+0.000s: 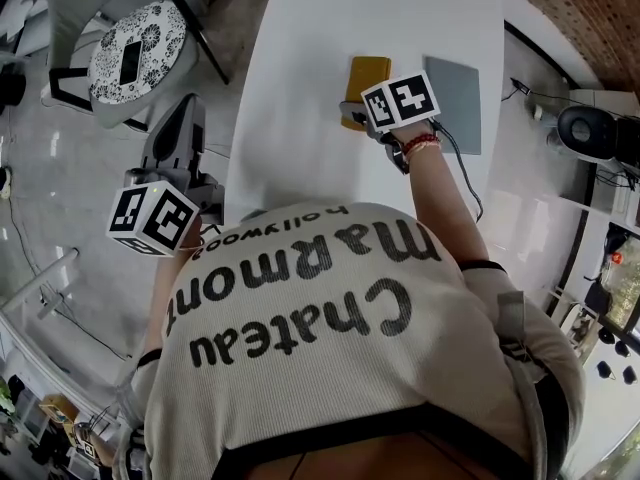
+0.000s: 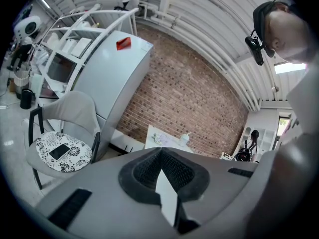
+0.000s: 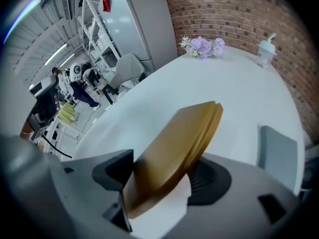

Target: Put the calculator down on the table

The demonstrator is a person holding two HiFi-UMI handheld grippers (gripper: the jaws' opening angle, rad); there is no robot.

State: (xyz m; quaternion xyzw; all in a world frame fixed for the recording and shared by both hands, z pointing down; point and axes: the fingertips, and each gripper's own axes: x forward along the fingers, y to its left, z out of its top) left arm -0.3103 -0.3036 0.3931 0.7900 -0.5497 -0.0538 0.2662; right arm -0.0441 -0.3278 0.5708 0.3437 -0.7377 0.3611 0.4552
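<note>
- Calculator (image 3: 174, 153): gold, slab-shaped, over the white table (image 1: 300, 88) toward its far end, just beside the left edge of a grey pad (image 1: 455, 103). It slants across the jaws instead of sitting square, which reads as a grip let go at the surface.
- Right gripper (image 1: 352, 118): pitched steeply down at the table, jaws spread wide with the calculator between them. Left pad looks clear of it; the calculator leans on the right pad. Judged released, not pinching.
- Cannot tell whether the calculator lies fully flat; its near end is hidden in the jaws.
- Left gripper (image 2: 162, 171): jaws clenched together, nothing in them. Held off the table's left edge, facing the brick wall, likely parked out of the way since setting down needs one hand only.
- Judgement: placement nearly done; what remains is lifting the right gripper clear without dragging the calculator.
</note>
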